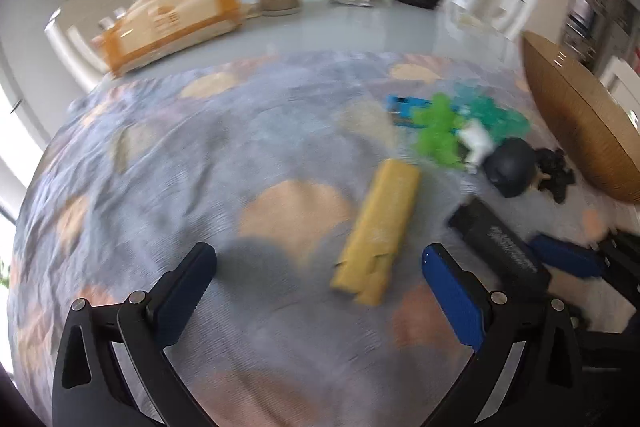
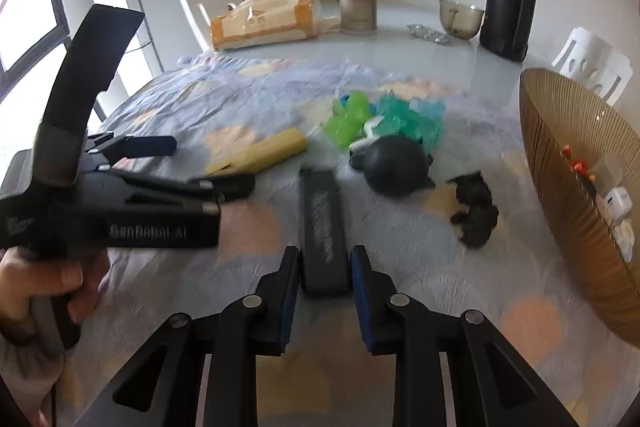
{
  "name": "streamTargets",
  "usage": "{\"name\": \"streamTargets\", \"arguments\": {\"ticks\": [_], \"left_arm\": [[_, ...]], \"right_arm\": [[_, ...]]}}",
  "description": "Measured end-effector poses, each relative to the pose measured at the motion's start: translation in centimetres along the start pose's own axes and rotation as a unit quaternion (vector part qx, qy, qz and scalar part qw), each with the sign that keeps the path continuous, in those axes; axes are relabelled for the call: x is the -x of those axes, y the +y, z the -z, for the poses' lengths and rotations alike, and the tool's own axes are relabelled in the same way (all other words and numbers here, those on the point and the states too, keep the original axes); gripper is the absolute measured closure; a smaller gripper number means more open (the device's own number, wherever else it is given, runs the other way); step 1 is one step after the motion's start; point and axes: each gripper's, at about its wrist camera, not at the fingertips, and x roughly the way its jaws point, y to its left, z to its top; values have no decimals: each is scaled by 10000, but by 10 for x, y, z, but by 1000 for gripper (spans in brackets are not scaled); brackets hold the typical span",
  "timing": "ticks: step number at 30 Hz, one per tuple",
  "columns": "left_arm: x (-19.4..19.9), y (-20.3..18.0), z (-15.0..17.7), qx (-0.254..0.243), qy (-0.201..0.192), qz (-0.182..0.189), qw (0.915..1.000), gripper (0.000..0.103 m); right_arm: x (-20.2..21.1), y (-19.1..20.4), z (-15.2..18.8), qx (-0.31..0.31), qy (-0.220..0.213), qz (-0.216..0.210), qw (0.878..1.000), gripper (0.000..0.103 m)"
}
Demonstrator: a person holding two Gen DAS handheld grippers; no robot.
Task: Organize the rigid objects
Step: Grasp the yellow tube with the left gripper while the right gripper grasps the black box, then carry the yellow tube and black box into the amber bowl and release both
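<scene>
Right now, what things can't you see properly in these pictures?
- Black bar: printed lettering motion-blurred, both views.
- Brown bowl: cut off by the right edge; its contents too small to name.
- Right gripper: closed on the bar's near end, hiding it.
- Green toys: blurred, shapes unclear.

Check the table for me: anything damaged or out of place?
The yellow box lies flat on the cloth with its near end torn into ragged flaps. The other loose items sit outside the woven bowl. No spill visible.
</scene>
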Motion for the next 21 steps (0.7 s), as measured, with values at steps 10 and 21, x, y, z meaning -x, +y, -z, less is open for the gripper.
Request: {"name": "streamTargets", "arguments": {"ticks": [10,21], "left_arm": [[7,-2,-2,-162,-328,405,9985,79],[13,8,-1,136,-476,662,9966,81]], "right_arm": [[-2,-3,-5,-249,-68,-308,9992,79],[5,-10,1,-905,-343,-1613,9821,79]]}}
